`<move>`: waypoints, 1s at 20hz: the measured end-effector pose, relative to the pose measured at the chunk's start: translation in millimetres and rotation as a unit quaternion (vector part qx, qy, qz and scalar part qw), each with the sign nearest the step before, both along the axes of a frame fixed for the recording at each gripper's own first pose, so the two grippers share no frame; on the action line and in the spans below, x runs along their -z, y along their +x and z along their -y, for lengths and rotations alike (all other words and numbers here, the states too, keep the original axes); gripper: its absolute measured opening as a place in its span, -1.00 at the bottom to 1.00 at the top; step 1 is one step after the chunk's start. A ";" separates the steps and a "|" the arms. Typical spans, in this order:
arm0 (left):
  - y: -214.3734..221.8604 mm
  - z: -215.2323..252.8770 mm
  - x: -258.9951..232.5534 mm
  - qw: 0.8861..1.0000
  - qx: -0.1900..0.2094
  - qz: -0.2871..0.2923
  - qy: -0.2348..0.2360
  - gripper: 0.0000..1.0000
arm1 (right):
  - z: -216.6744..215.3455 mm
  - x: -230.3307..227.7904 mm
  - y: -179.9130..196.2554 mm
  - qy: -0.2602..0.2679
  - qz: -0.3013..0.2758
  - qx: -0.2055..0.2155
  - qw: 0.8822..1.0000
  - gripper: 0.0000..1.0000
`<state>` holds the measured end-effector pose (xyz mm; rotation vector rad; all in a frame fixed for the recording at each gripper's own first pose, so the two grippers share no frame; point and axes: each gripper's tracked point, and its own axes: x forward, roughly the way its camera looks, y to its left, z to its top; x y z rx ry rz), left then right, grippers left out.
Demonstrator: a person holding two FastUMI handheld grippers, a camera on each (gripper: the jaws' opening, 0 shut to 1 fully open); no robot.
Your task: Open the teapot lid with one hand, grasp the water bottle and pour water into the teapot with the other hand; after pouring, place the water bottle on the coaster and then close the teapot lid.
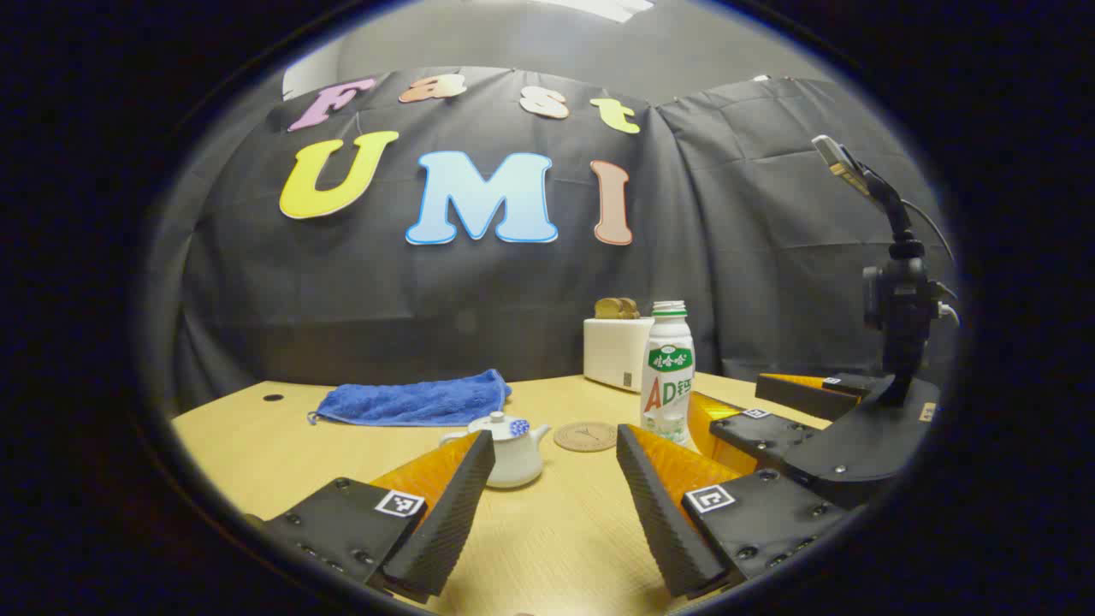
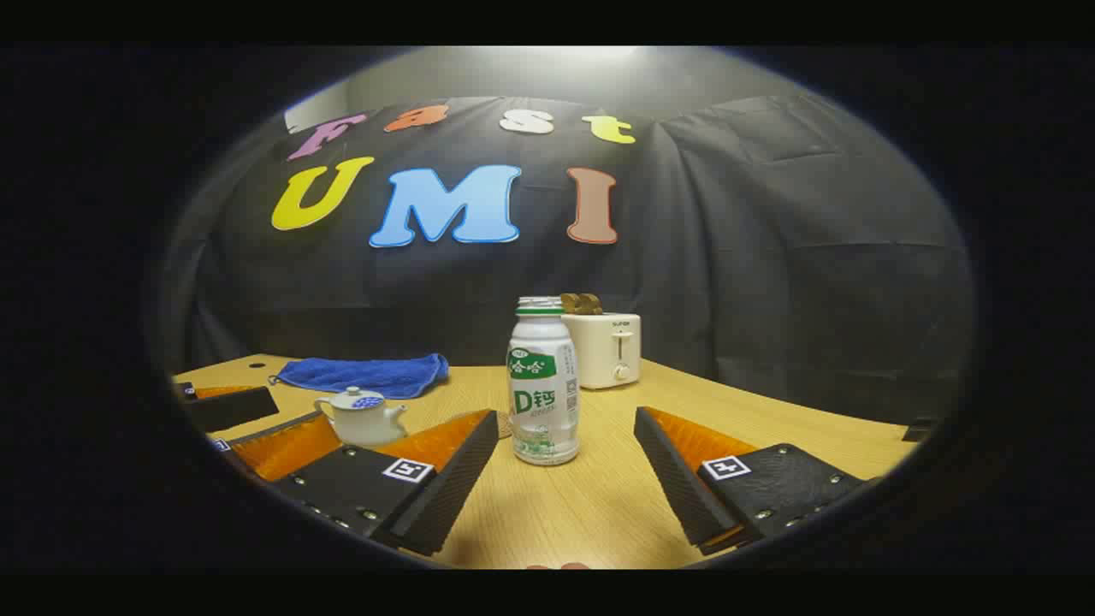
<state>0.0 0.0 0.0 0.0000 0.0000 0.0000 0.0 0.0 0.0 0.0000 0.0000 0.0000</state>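
Observation:
A small white teapot [image 1: 513, 458] with its lid [image 1: 500, 423] on stands on the wooden table, just ahead of my left gripper [image 1: 554, 438], which is open; one finger hides part of the pot. A round coaster [image 1: 584, 436] lies to its right. A white water bottle [image 2: 543, 385] with a green label and no cap stands upright between and slightly beyond the open fingers of my right gripper [image 2: 565, 421], untouched. The bottle [image 1: 667, 376] and the right gripper [image 1: 727, 389] also appear in the left gripper view. The teapot [image 2: 359, 417] sits left of the bottle.
A blue towel [image 1: 415, 400] lies at the back left of the table [image 1: 547, 530]. A white toaster [image 2: 607, 346] with bread in it stands behind the bottle. The left gripper [image 2: 298, 406] sits low at the left of the right gripper view.

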 end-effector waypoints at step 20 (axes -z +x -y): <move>63.3 -45.1 -40.3 0.995 -0.099 -0.010 -0.002 0.89 | -14.6 -65.8 14.1 -0.015 0.032 -0.112 0.993 0.96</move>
